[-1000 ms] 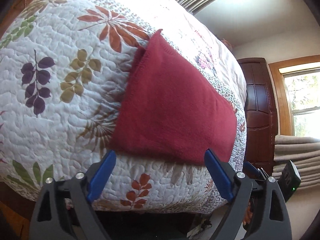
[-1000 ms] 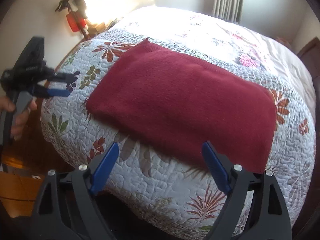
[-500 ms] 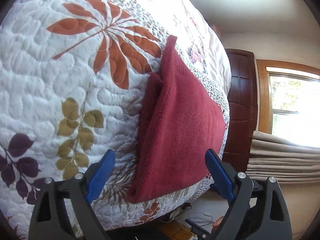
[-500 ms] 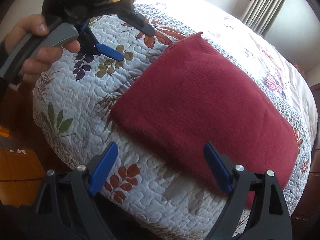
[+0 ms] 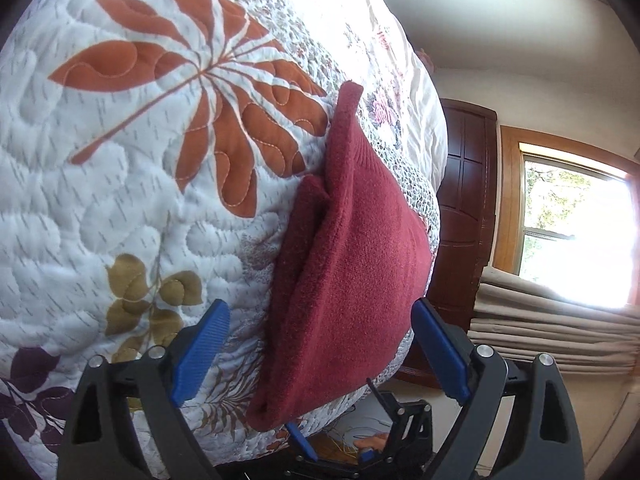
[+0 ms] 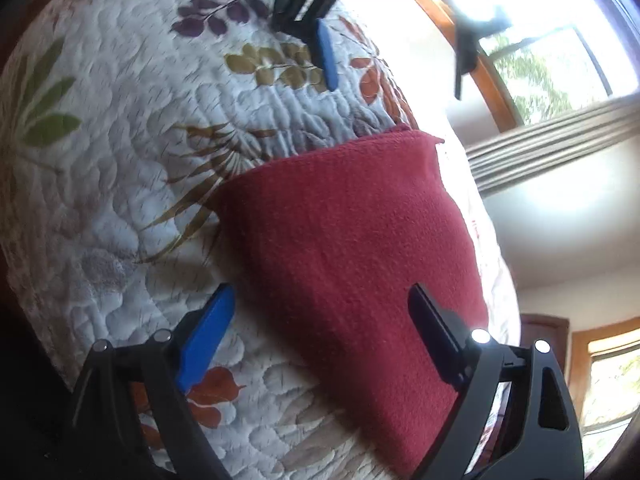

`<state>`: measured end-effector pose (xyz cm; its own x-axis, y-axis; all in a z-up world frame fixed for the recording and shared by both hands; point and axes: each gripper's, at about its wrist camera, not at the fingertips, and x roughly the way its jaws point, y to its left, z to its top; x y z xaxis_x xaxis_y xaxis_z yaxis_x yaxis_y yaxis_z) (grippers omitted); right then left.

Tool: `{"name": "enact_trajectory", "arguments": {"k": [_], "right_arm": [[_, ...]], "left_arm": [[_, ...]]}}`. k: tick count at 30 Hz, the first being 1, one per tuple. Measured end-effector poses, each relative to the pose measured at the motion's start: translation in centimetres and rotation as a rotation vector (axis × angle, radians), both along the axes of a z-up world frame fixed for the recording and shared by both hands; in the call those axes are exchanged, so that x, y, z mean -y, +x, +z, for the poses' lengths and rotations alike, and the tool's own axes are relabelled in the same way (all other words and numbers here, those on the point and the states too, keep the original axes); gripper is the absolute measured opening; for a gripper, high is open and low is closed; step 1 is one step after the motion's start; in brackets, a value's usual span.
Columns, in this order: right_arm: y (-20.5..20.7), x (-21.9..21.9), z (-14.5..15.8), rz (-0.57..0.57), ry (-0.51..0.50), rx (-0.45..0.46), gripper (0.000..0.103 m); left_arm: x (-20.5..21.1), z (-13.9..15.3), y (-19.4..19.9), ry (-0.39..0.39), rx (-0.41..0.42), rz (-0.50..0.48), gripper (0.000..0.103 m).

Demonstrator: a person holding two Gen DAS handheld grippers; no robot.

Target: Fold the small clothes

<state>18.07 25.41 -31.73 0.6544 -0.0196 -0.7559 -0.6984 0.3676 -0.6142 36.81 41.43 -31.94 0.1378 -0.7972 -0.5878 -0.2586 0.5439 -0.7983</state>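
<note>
Leaf-print quilt (image 5: 120, 208), one folded red garment (image 5: 352, 264), two claws, left claw (image 5: 320, 354) and right claw (image 6: 322, 336), both apart

Both grippers are the same build: chunky black plastic frames with triangular cutouts in the arms, and ribbed bright blue pads on the inner faces of the fingers. The left gripper (image 5: 320, 348) has four round silver screw heads, two at the base of each finger, sitting right on the pivots. The right gripper (image 6: 320, 336) has the same silver screws, with the inner one on its right-hand finger catching a bright glare. No cables or markings I can make out on either frame.
</note>
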Motion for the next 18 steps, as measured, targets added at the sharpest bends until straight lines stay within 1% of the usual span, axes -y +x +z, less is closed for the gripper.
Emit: {"name": "enact_trajectory", "arguments": {"k": [3, 5, 6, 7, 8, 9, 10, 12, 14, 16, 18], "right_arm": [[-0.1, -0.7, -1.6, 0.059, -0.047, 0.064, 0.088], [0.8, -0.9, -1.9, 0.057, -0.042, 0.099, 0.088], [1.5, -0.8, -1.8, 0.043, -0.030, 0.094, 0.086], [2.5, -0.7, -1.6, 0.013, -0.018, 0.082, 0.063], [3.4, -0.6, -1.5, -0.022, -0.006, 0.035, 0.043], [4.3, -0.2, -1.0, -0.058, 0.028, -0.002, 0.025], [4.7, 0.0, -0.1, -0.078, 0.069, -0.017, 0.018], [5.3, 1.0, 2.5, -0.118, 0.163, -0.040, 0.015], [5.5, 2.1, 5.0, -0.151, 0.233, -0.035, 0.015], [5.8, 2.9, 6.8, -0.176, 0.274, -0.034, 0.015], [6.1, 3.4, 8.0, -0.192, 0.303, -0.036, 0.015]], "left_arm": [[-0.3, -0.7, -0.1, -0.016, -0.013, -0.004, 0.092], [-0.4, -1.1, 0.0, -0.033, -0.024, 0.001, 0.092], [-0.3, -1.2, -0.1, -0.043, -0.029, 0.002, 0.092], [-0.4, -1.3, 0.0, -0.051, -0.032, 0.004, 0.092], [-0.3, -1.3, 0.1, -0.057, -0.033, 0.005, 0.092], [-0.2, -1.3, 0.3, -0.061, -0.034, 0.006, 0.092], [-0.1, -1.2, 0.5, -0.067, -0.036, 0.007, 0.092], [0.2, -1.3, 1.1, -0.096, -0.047, 0.010, 0.093], [0.6, -1.6, 1.6, -0.133, -0.066, 0.018, 0.094], [1.1, -2.0, 2.1, -0.171, -0.094, 0.035, 0.095], [1.9, -2.6, 2.8, -0.192, -0.124, 0.052, 0.096]]}}
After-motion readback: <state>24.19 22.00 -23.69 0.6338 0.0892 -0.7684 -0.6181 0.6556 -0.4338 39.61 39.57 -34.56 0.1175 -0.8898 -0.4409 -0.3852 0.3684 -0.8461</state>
